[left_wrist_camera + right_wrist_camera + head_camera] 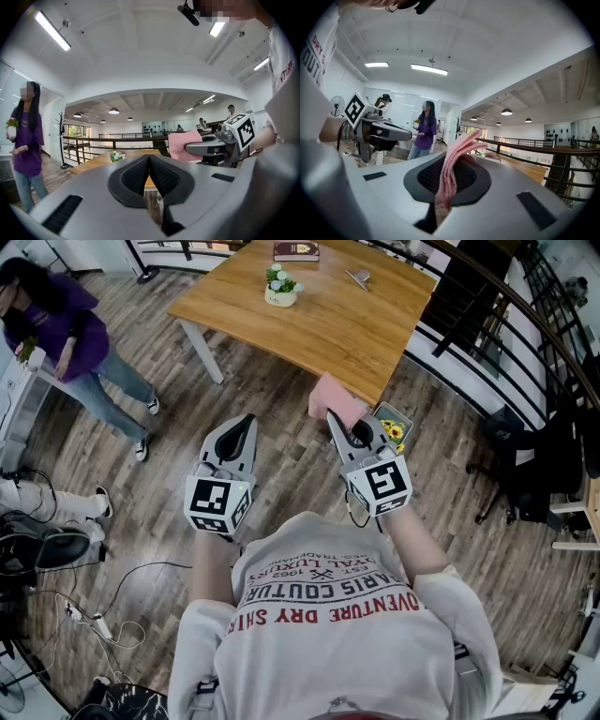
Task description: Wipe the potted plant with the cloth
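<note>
Wood-plank floor (281,474) fills the head view, and at its top a wooden tabletop (375,334) carries the potted plant (280,287) in a white pot, well apart from both claws, with a dark red book (296,251) beyond it. The left claw (247,419) and right claw (331,414) point toward the tabletop, and a pink cloth (333,395) sticks out of the right one's tip near the tabletop's near corner. A box (394,427) printed with sunflowers lies by that corner. The wearer's shirt (347,615) reads upside down from here: red "DRY", dark "COUTUR" and "1962". A person in purple (56,324) stands at the left. The left gripper view adds what the head view cannot: the left claw's pads (157,176) are pressed together with nothing between them. Past them the plant (116,156) sits on the tabletop, and the right claw shows side-on with the cloth (183,143) at its tip. The right gripper view alone shows the hold itself, the jaws clamped on the folded cloth (457,154), its layers fanning upward. The left claw (408,136) is at the left edge, and red "DRY" shows on the shirt.
</note>
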`<move>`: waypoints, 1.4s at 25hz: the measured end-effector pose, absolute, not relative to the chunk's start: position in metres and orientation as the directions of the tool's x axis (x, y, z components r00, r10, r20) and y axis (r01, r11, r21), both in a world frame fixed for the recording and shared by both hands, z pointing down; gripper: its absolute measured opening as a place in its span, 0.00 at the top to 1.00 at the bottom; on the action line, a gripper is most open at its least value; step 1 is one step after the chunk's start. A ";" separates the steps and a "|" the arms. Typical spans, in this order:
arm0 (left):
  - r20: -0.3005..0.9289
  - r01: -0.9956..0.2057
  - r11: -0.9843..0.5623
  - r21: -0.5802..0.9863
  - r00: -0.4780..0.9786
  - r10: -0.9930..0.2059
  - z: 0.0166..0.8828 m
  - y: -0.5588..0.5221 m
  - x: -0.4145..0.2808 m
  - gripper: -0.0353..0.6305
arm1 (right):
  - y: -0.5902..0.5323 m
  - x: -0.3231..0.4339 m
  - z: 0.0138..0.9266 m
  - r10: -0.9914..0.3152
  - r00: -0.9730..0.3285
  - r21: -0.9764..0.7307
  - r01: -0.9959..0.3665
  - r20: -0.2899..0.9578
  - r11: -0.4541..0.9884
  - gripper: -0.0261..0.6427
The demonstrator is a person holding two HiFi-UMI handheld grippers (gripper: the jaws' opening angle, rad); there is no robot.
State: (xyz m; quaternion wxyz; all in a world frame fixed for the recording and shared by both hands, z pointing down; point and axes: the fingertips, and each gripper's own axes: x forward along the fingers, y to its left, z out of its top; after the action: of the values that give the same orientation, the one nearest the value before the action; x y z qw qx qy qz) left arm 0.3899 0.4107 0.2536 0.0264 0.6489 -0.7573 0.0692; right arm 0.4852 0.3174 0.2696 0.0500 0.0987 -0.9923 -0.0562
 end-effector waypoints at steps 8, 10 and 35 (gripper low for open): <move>0.135 -0.984 0.166 -0.065 -0.174 -0.975 0.255 0.398 0.402 0.92 | 0.304 0.498 0.272 -0.185 -0.979 0.112 -0.175 0.085 0.978 0.91; 0.136 -0.983 0.170 -0.063 -0.178 -0.975 0.256 0.394 0.405 0.92 | 0.300 0.501 0.272 -0.179 -0.981 0.101 -0.170 0.080 0.980 0.91; 0.187 -0.996 0.094 0.000 -0.092 -0.978 0.311 0.314 0.235 0.92 | 0.201 0.352 0.338 -0.331 -0.918 0.057 -0.326 0.221 0.943 0.91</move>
State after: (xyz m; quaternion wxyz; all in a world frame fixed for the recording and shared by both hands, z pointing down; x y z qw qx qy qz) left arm 0.2349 0.3138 0.3106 0.0694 0.6702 -0.7363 0.0629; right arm 0.3519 0.2011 0.3381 0.1143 0.1678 -0.9791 -0.0098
